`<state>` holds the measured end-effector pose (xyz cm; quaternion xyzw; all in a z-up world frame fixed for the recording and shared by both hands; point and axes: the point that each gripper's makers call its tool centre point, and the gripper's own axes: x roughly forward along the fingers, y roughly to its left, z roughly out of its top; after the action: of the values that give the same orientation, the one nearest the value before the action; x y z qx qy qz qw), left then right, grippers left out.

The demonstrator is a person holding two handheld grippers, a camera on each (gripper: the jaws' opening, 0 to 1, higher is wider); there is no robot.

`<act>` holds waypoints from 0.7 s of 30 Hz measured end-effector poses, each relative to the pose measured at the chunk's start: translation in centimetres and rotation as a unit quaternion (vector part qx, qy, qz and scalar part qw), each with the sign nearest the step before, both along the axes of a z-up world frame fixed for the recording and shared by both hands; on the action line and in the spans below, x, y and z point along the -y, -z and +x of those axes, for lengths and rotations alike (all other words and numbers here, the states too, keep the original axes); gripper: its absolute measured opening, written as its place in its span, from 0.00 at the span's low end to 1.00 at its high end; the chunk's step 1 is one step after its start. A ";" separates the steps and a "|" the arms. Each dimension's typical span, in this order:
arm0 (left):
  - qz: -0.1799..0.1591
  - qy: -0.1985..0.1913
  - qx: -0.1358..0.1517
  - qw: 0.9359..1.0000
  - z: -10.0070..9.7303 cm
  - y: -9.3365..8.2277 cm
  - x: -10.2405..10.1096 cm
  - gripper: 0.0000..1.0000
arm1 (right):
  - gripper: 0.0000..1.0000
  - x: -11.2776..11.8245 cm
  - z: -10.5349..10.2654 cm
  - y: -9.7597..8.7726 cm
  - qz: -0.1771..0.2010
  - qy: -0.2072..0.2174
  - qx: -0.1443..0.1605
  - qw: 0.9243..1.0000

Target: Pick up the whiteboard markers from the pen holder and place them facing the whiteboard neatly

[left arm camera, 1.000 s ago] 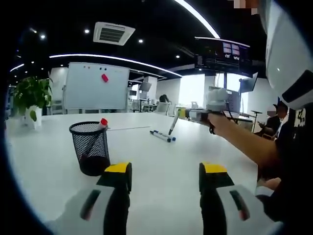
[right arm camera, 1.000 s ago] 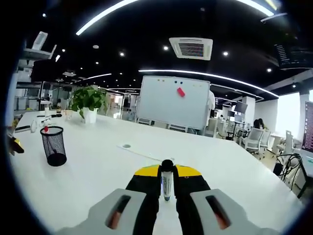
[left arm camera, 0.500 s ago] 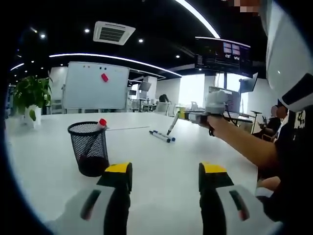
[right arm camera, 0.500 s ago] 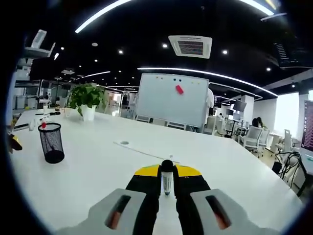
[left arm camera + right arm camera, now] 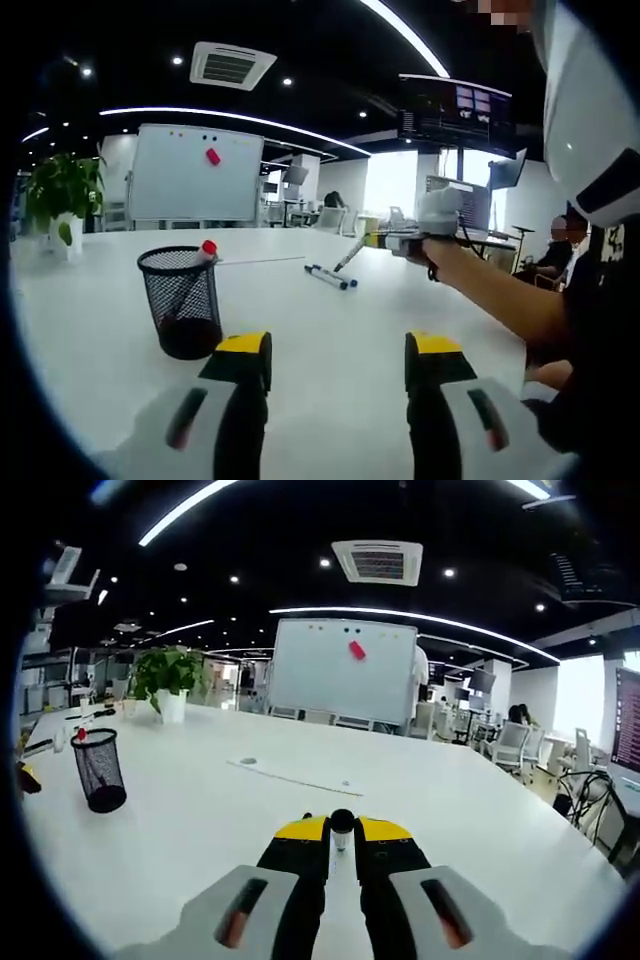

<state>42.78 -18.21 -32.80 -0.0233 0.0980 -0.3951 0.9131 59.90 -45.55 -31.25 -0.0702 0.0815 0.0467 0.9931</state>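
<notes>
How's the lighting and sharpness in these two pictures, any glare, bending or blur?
Left gripper view: the window glare washes out the far room, the ceiling light strips bow with the fisheye, and the pen holder is sharp on the white table. Right gripper view: the ceiling is dark, the whiteboard is evenly lit, and the marker between the jaws is slightly soft.

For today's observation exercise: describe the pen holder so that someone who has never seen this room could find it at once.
Start at the big white table in front of the whiteboard. On it stands the pen holder, a black wire-mesh cup with a red-capped marker poking above its rim. Nothing else on the table is dark and see-through.
</notes>
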 end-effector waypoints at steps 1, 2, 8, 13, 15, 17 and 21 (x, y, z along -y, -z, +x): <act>0.000 0.000 0.000 1.000 0.0 0.0 0.0 0.55 | 0.13 0.0 0.0 0.2 0.002 0.003 -0.002 1.000; -0.001 0.000 0.000 1.000 0.0 0.0 0.0 0.55 | 0.13 0.1 0.0 0.3 0.003 0.004 -0.003 1.000; -0.002 -0.002 0.000 1.000 -0.1 0.0 -0.2 0.55 | 0.13 -0.3 0.1 0.4 -0.002 -0.001 -0.006 1.000; -0.004 -0.001 0.001 1.000 -0.2 0.0 -0.3 0.55 | 0.13 -0.2 0.1 0.8 -0.001 0.005 -0.011 1.000; -0.005 -0.001 0.001 1.000 -0.3 -0.1 -0.3 0.54 | 0.13 -0.1 0.1 1.0 0.001 0.010 -0.015 1.000; -0.004 -0.003 0.002 1.000 -0.3 -0.1 -0.4 0.54 | 0.13 -0.1 0.1 1.1 -0.003 0.012 -0.017 1.000; -0.012 -0.003 0.001 1.000 -0.4 -0.3 -0.5 0.54 | 0.13 0.1 0.3 1.5 -0.002 0.012 -0.028 1.000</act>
<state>42.40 -17.72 -32.48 -0.0336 0.0921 -0.3933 0.9142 60.17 -45.70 -32.77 -0.0698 0.1101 0.0362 0.9908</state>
